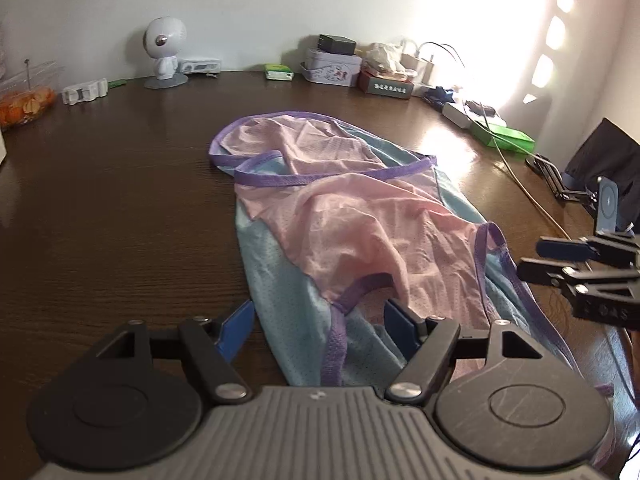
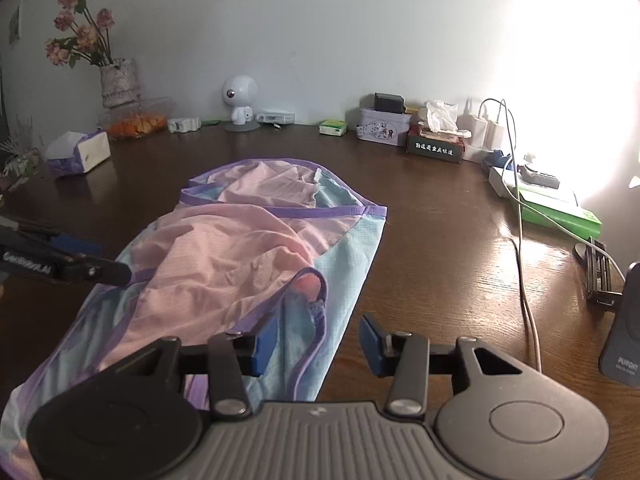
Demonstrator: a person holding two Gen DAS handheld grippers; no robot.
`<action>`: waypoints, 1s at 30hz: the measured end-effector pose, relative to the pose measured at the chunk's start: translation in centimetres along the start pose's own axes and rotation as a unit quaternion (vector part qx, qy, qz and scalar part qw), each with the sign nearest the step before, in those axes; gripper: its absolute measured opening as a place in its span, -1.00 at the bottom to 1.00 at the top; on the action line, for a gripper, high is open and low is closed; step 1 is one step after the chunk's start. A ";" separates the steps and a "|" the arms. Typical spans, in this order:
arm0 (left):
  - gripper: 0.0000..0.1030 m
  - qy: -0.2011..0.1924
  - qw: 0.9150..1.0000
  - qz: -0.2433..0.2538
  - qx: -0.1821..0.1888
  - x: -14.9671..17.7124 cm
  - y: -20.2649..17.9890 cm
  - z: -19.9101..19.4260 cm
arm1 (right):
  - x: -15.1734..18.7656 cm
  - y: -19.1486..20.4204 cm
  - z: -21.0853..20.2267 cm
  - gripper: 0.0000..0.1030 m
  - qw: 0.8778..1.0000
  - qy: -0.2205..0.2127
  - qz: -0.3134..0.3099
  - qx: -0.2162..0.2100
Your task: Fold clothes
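Dark wooden desk [image 1: 120,208] carries a pink-and-blue mesh garment [image 1: 340,220], lying crumpled at its middle. Both tools tilt downward over its near hem: left tool [image 1: 320,316] wide open, right tool [image 2: 316,344] half open, neither gripping cloth.

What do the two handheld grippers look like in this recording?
Both match: the left gripper and right gripper have a ribbed grey body, two round black discs, black linkage bars with silver rivets, and blue finger pads. White lettering marks the arms' sides.
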State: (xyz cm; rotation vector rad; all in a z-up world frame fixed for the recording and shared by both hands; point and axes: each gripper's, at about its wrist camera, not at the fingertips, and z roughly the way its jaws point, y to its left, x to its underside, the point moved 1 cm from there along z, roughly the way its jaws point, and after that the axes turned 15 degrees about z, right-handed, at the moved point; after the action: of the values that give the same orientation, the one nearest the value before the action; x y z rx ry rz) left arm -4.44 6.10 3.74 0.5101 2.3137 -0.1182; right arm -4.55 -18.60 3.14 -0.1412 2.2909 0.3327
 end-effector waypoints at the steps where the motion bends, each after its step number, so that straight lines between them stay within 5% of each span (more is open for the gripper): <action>1: 0.41 -0.001 1.000 0.011 -0.006 0.2 -0.3 0.1 | -0.2 0.0 0.7 -0.17 1.000 0.003 0.004 0.008; 4: -0.18 0.008 0.999 0.017 -0.038 1.0 -0.2 0.4 | 0.1 0.0 2.3 -0.20 0.999 0.016 0.017 0.023; 6: -0.90 0.002 0.999 0.000 -0.048 1.6 0.6 -0.2 | 0.6 0.1 2.7 -0.46 0.999 0.020 0.021 0.016; 8: -0.90 -0.011 0.998 -0.029 -0.053 2.2 1.4 -1.2 | 0.8 0.4 2.6 -0.94 1.000 0.013 0.010 0.026; 12: -0.91 -0.020 0.994 -0.075 -0.071 3.5 2.8 -3.6 | 0.4 -0.9 1.9 -0.97 0.998 -0.002 0.031 0.062; 14: -0.88 -0.009 0.996 -0.081 -0.045 4.0 3.0 -4.1 | 0.3 -1.5 1.7 -0.97 0.997 0.007 0.042 0.066; 16: -0.55 -0.015 0.995 -0.090 -0.025 4.1 3.4 -5.1 | 0.3 -1.6 1.4 -0.85 0.997 0.029 0.036 0.060; 18: 0.27 -0.047 0.994 -0.101 -0.006 3.2 4.7 -6.2 | -0.1 -1.4 0.1 -0.51 0.998 0.035 0.028 0.040; 19: 0.33 -0.064 0.993 -0.101 -0.008 2.4 5.6 -6.4 | -0.6 -1.3 -0.9 -0.16 0.999 0.025 0.026 0.026; 21: 0.38 -0.075 0.994 -0.081 -0.013 -0.5 7.2 -5.1 | -2.0 -1.1 -2.2 0.11 1.000 0.003 0.016 0.004; 27: 0.55 -0.017 0.996 -0.058 0.071 -8.2 10.0 5.8 | -8.3 -1.5 2.4 0.14 1.000 -0.005 -0.020 -0.016; 30: 0.44 0.012 0.998 -0.046 0.037 -9.4 10.0 9.4 | -10.9 -3.1 6.4 0.10 0.998 0.026 0.020 -0.049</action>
State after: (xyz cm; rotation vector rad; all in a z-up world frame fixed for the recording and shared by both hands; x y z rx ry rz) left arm 11.69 10.07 4.24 0.4436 2.3633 -0.2437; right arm 7.96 -19.82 6.46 -0.1552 2.3315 0.4675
